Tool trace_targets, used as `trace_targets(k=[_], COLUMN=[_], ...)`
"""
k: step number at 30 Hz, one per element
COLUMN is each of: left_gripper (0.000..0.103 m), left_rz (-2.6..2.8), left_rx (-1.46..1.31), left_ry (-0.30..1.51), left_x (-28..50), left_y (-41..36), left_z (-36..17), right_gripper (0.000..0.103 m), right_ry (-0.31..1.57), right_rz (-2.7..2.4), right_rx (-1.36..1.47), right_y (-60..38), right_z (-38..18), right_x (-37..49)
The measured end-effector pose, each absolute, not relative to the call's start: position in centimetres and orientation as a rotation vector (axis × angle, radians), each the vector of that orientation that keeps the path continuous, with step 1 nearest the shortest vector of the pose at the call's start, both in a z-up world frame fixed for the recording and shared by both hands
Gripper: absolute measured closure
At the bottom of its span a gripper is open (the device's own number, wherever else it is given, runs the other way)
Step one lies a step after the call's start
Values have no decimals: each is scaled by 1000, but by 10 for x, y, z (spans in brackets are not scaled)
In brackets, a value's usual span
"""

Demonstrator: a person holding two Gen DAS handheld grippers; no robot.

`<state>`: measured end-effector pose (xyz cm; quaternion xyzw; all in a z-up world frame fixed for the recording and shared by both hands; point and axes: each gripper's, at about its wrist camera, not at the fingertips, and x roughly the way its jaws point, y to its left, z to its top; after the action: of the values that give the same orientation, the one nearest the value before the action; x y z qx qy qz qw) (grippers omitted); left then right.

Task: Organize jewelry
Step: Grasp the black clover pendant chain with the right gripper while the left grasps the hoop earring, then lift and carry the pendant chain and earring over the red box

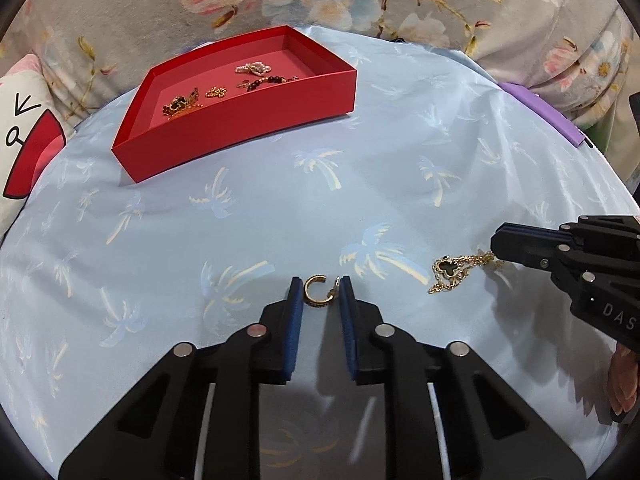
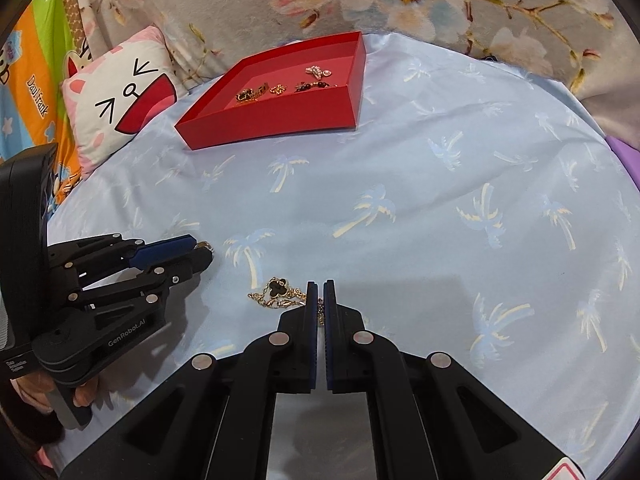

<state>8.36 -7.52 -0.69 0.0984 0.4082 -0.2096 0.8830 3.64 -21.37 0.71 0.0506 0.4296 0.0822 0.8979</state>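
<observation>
**Both jaws down on the jewelry**

My left gripper [image 1: 320, 286] sits low in its frame's centre, jaws narrowly spread around a gold hoop [image 1: 315, 290]; the right pad touches its post, the left stands just clear. My right gripper [image 2: 319, 290], jaws pressed together, pinches the chain of the clover bracelet [image 2: 278, 291] on the blue cloth [image 2: 400, 208]. The red tray [image 1: 224, 136], upper left, holds other pieces.
</observation>
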Motion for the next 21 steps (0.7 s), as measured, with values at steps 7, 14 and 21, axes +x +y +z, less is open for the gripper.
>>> trace_targets(k=[7,14,21], left_gripper=[86,86,86], left_rz=[-449,-448,-407], left_rx=[186,149,143], left_ry=[850,828,774], left_x=[82,90,116], left_y=[-72,-55,-35], left_z=[-5,22,61], right_gripper=[101,101,101], right_ry=[878,820,762], right_rz=[183,212,203], right_rx=[111,140,95], right_y=[-213,-217,-217], right_z=[12,47,96], right_x=[33,35,59])
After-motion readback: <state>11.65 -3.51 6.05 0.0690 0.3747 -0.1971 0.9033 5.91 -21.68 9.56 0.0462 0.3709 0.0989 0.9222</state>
